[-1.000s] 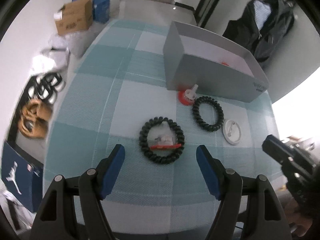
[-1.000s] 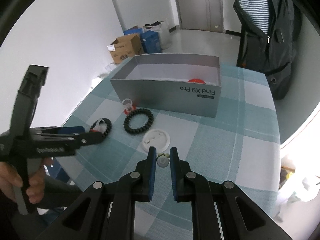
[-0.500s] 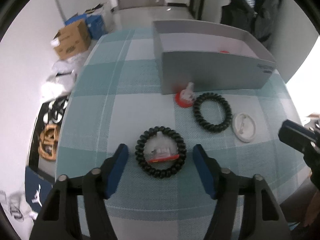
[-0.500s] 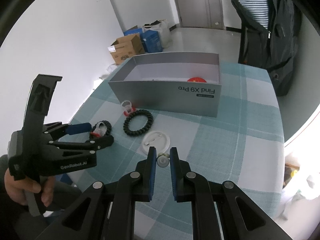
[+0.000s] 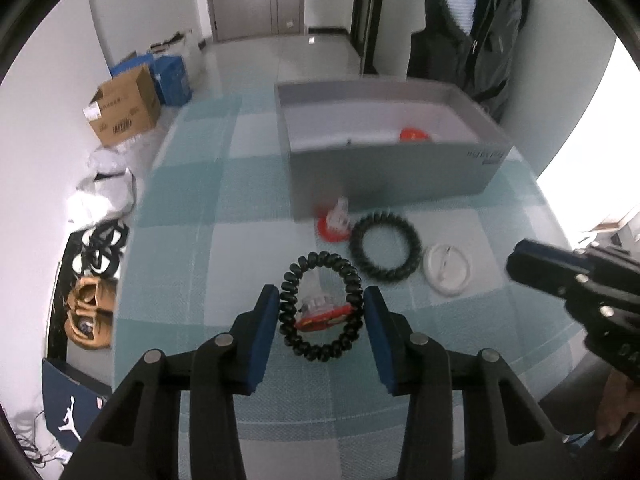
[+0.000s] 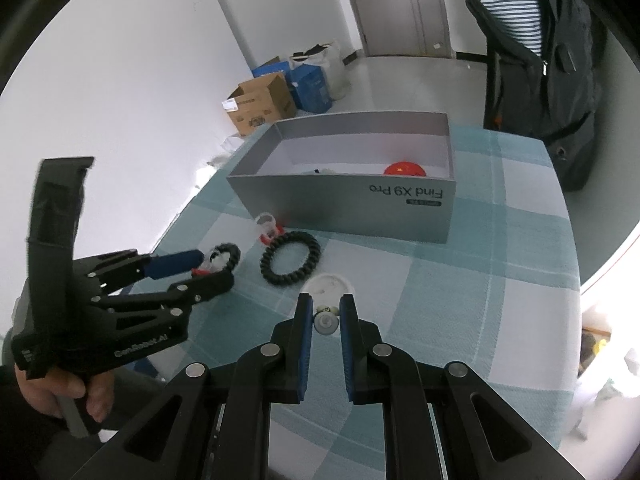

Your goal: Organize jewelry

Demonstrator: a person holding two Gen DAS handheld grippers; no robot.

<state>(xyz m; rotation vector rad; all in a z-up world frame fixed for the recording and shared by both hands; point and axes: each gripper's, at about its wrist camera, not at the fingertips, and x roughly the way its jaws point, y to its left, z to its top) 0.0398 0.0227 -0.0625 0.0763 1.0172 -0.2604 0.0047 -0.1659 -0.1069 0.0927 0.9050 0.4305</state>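
My left gripper (image 5: 320,306) has closed in around a black coil bracelet (image 5: 320,308) that rings a small clear and red ring stand (image 5: 320,312) on the checked tablecloth; the blue pads touch or nearly touch its sides. A second black coil bracelet (image 5: 385,246) lies further off, by a red-based stand (image 5: 334,222) and a white disc (image 5: 447,268). My right gripper (image 6: 324,316) is shut on a small white ring piece (image 6: 325,320), held above the table near the white disc (image 6: 328,284). The grey open box (image 6: 348,196) holds a red item (image 6: 404,169).
The table's left edge drops to a floor with shoes (image 5: 86,312), bags and cardboard boxes (image 5: 124,114). A dark jacket (image 6: 536,60) hangs behind the box. The left gripper's body (image 6: 100,300) sits left of my right gripper.
My left gripper moved forward and narrowed from wide open to close around the near coil bracelet. My right gripper stayed shut on the white piece and barely moved.
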